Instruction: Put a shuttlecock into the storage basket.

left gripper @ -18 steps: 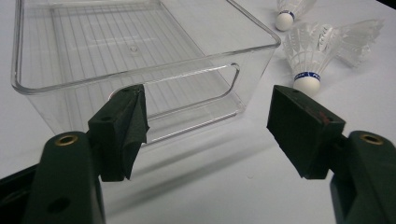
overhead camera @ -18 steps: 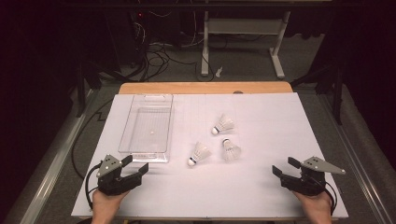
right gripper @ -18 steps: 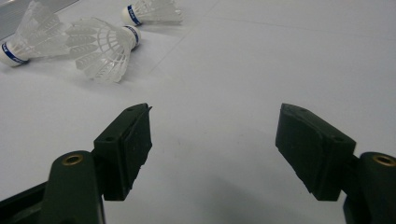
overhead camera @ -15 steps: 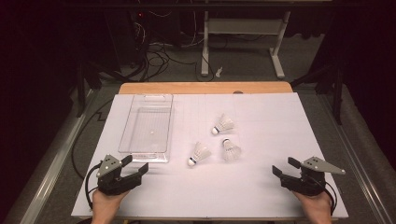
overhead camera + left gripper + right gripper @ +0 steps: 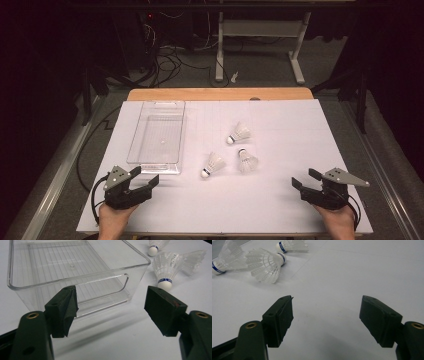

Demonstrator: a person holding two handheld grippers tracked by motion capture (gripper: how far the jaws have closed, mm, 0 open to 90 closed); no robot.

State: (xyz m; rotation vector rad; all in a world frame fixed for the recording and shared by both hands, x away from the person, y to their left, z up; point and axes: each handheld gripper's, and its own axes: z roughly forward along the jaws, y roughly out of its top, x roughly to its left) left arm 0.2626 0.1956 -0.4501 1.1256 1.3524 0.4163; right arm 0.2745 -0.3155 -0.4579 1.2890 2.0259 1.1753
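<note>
While both grippers rest low in the high view, white table sheet (image 5: pixel 280 200) spans centre frame. Clear bin (image 5: pixel 159 136) sits upper left, three shuttlecocks (image 5: pixel 215 164) centre. Left gripper (image 5: pixel 146 181) lower left, jaws wide, holding nothing. Right gripper (image 5: pixel 305 179) lower right, jaws wide, nothing held.

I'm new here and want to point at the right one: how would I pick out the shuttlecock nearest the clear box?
Start at the clear plastic box on the left part of the white table. Just right of its near corner lie three white shuttlecocks. Yours is the left shuttlecock, closest to the box, its cork tip pointing toward the person's side, while the right shuttlecock and the far shuttlecock lie farther from the box.
</note>
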